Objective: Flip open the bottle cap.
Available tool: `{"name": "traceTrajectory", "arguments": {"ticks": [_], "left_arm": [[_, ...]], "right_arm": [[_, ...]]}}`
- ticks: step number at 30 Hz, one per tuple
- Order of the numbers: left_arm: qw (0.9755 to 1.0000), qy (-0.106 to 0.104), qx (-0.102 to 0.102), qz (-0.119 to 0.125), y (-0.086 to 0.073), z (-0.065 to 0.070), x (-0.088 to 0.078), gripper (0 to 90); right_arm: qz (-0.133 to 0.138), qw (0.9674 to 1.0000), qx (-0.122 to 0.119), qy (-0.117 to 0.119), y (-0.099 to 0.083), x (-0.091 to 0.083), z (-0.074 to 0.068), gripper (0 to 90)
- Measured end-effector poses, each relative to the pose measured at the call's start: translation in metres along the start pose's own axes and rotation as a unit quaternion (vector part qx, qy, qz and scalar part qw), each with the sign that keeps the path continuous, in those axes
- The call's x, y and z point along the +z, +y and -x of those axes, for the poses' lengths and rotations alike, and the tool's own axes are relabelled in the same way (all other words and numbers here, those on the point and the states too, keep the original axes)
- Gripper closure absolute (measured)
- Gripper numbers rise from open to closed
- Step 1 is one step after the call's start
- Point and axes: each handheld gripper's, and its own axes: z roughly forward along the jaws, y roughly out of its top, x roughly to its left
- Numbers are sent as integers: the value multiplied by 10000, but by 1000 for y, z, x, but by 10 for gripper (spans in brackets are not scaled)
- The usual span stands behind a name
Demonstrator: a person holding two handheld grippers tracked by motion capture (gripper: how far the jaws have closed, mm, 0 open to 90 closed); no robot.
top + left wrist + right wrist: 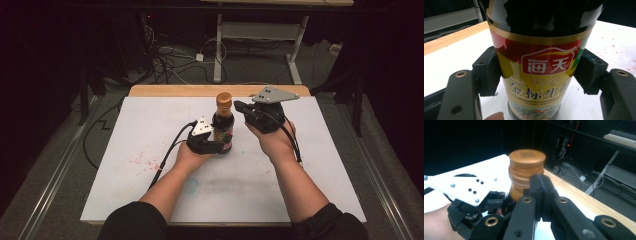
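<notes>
The work in hand looks like opening the soy sauce bottle (223,127), and by my reading it is at an early stage. The holding part is done: the left gripper (214,145) has its jaws pressed on either side of the bottle's lower body, across the label, keeping it upright on the white surface (150,125) near the middle. The right gripper (241,106) sits just beside the neck, its 2 jaws closed together with nothing between them, tips near the cap (527,171) (touching it or not, I cannot tell). The cap is on, so gripping and twisting it off appears to be what is left.

The bottle is dark glass with a narrow neck, a tan ribbed screw cap, and a red and gold label with Chinese characters.
</notes>
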Motion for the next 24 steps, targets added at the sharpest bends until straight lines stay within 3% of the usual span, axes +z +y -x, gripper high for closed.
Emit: {"name": "traceTrajectory", "arguments": {"ticks": [8,24], "left_arm": [[10000,6,-14,11,0,0,0,289],[10000,11,-35,23,-1,1,0,289]], "right_arm": [[-254,9995,-132,144,4,2,-1,900],[-379,9989,-189,195,13,5,-1,900]]}}
